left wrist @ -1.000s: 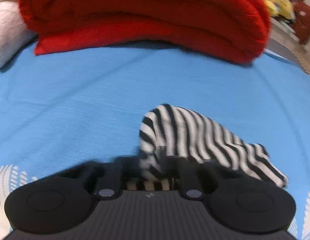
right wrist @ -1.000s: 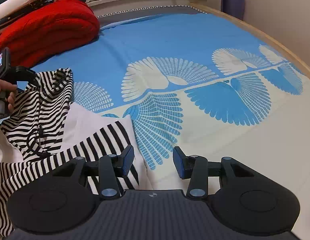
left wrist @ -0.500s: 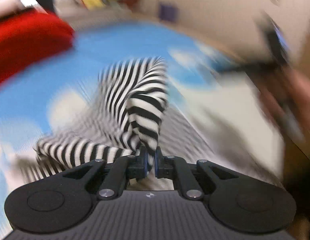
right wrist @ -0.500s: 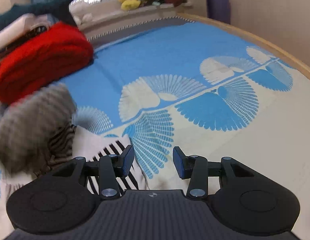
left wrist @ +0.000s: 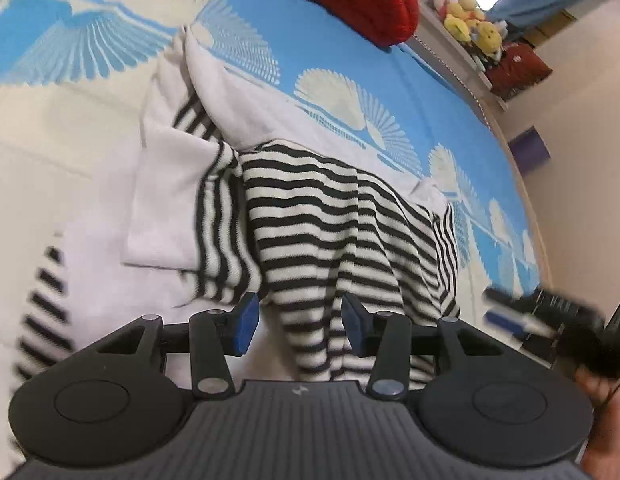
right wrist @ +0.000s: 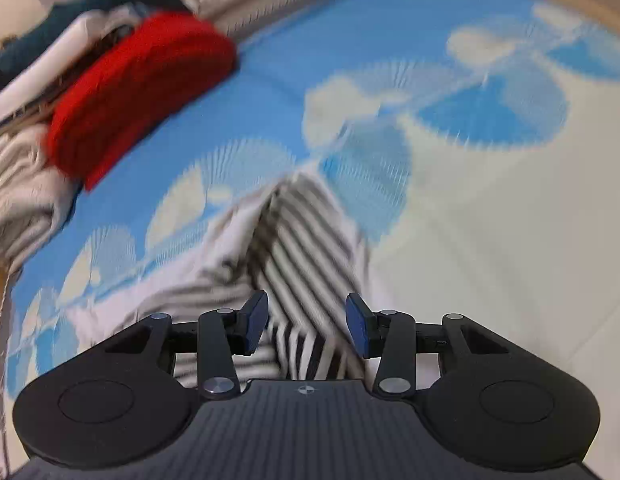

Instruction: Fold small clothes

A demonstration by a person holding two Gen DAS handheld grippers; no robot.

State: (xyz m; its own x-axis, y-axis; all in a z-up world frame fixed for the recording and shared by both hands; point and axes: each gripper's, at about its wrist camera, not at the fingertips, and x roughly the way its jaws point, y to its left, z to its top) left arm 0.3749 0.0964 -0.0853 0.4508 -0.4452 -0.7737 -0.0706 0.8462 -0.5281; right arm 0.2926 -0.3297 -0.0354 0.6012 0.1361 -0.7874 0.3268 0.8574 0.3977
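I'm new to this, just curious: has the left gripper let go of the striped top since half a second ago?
Yes. The left gripper was pinched shut on the striped top; its jaws now stand open, with the top lying on the blue bedspread.

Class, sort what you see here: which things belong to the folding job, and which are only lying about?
Belongs to the job:
- striped garment
- left gripper, open
- right gripper, open

Just lying about:
- red blanket
- plush toys
- patterned bed cover
- beige knit pile

Motion blur smears the striped garment (right wrist: 294, 240) and red blanket (right wrist: 142, 92) in the right wrist view
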